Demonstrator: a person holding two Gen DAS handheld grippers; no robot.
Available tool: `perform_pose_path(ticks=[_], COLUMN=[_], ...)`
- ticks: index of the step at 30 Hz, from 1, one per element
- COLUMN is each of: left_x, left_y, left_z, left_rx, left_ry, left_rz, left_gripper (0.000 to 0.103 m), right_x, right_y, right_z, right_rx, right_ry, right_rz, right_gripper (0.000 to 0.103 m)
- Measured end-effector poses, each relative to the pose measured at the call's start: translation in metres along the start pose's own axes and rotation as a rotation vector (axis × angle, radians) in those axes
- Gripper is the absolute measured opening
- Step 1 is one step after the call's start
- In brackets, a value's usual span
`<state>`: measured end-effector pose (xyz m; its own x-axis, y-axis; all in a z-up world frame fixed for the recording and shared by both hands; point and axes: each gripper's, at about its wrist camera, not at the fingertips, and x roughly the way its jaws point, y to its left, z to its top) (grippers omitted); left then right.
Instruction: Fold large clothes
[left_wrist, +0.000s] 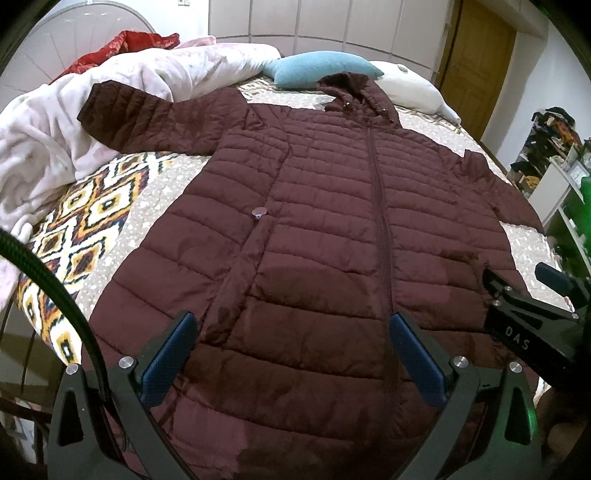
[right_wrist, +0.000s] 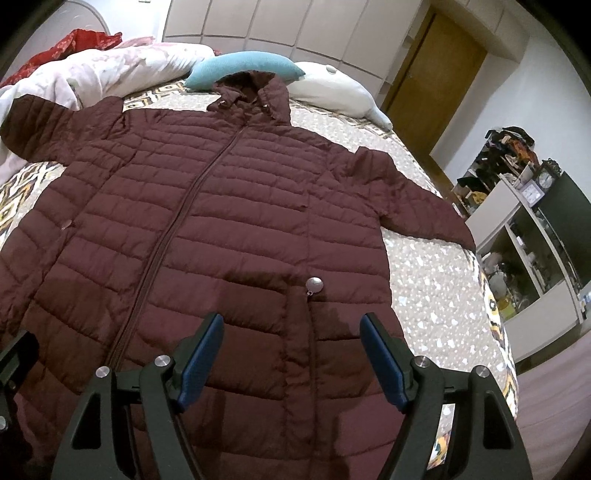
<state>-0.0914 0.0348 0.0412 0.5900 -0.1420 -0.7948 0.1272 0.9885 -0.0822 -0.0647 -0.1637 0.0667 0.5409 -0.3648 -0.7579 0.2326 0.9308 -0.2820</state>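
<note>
Maroon puffer coat (left_wrist: 314, 229) lies flat and zipped, front up, across the patterned bedspread (left_wrist: 88, 206), filling the middle of both frames, hood (right_wrist: 251, 92) up top touching a teal pillow (left_wrist: 321, 70). Sleeves are spread out to either side. Left claw (left_wrist: 291, 354) sits at the bottom of its frame, spread wide over the hem, gripping nothing. Right claw (right_wrist: 291, 354) is the same deal, wide and empty, just below the round pocket snap (right_wrist: 314, 283). Pink blanket (left_wrist: 74, 114) is bunched at upper left.

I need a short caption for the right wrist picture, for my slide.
Open right tongs hover above the lower front of a maroon puffer coat spread flat, zipped, on a patterned bed.
</note>
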Motion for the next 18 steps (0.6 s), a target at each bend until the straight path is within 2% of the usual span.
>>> perform_pose_path(ticks=[12,15,18], left_x=[0.002,0.002,0.006], left_y=[0.008,0.027,0.065], left_z=[0.009,0.027,0.057], left_rx=[0.007,0.0,-0.035], left_ry=[-0.009,-0.028,-0.057], left_rz=[0.017,0.034,0.065], left_gripper=[0.103,0.103,0.103], right_x=[0.004,0.005,0.008], right_y=[-0.004,-0.003,-0.003], right_z=[0.007,0.012,0.017], right_rx=[0.008,0.008,0.016], right_ry=[-0.001,-0.006,-0.008], right_rz=[0.002,0.009,0.033], right_gripper=[0.08,0.08,0.08])
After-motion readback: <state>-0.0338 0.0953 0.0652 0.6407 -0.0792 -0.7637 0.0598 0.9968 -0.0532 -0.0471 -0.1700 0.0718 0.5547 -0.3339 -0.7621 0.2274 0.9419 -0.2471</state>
